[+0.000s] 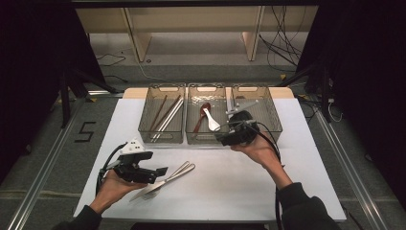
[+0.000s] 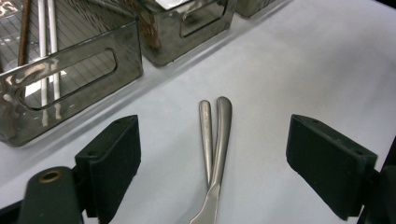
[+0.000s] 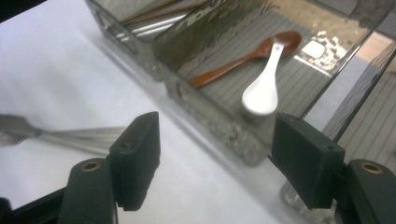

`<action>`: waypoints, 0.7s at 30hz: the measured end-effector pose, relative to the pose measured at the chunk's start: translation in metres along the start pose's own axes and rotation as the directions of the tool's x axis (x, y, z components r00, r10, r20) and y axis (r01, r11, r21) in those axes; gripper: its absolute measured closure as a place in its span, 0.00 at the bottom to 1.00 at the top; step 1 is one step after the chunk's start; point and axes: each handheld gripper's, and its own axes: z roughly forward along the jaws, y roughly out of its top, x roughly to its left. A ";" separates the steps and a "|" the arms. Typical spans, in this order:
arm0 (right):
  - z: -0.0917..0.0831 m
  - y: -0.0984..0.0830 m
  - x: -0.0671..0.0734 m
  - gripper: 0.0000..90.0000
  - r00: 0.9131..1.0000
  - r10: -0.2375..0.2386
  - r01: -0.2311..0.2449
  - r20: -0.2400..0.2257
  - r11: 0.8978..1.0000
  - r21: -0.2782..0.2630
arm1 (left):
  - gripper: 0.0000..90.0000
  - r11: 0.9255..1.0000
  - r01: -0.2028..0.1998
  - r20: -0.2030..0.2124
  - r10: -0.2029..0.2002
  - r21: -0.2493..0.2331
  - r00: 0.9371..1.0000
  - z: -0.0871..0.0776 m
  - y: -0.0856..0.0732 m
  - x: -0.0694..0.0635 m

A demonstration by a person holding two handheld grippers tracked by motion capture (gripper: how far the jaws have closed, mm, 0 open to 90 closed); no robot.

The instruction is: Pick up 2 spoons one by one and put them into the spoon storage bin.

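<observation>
Steel cutlery, a knife [image 1: 173,173] and a fork [image 1: 158,184], is seen lying crossed on the white surface [image 1: 230,191], handles touching, just ahead of the left gripper [image 1: 160,171]. Its fingers [image 2: 112,158] are spread, with the two handles between them but untouched. The right gripper [image 1: 221,138] is held at the front wall of the middle bin [image 1: 207,139], fingers [image 3: 140,149] spread with nothing between them. A white spoon [image 3: 264,88] and a brown spoon [image 3: 243,53] are shown inside that bin.
</observation>
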 end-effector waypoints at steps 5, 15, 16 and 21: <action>-0.009 -0.019 0.007 0.36 1.000 0.011 -0.012 -0.022 1.000 -0.020 | 0.19 0.998 -0.027 -0.015 0.028 0.053 0.999 0.004 0.000 0.000; -0.022 -0.051 0.018 0.35 0.998 0.021 -0.023 -0.052 0.999 -0.047 | 0.20 0.994 -0.036 -0.012 0.037 0.104 0.999 0.010 0.000 0.001; -0.023 -0.054 0.019 0.35 0.998 0.019 -0.022 -0.056 0.998 -0.051 | 0.20 0.994 -0.037 -0.013 0.038 0.107 0.999 0.011 0.000 0.001; -0.027 -0.066 0.025 0.34 0.997 0.022 -0.026 -0.076 0.998 -0.057 | 0.20 0.988 -0.055 -0.015 0.058 0.142 0.998 0.015 0.000 0.000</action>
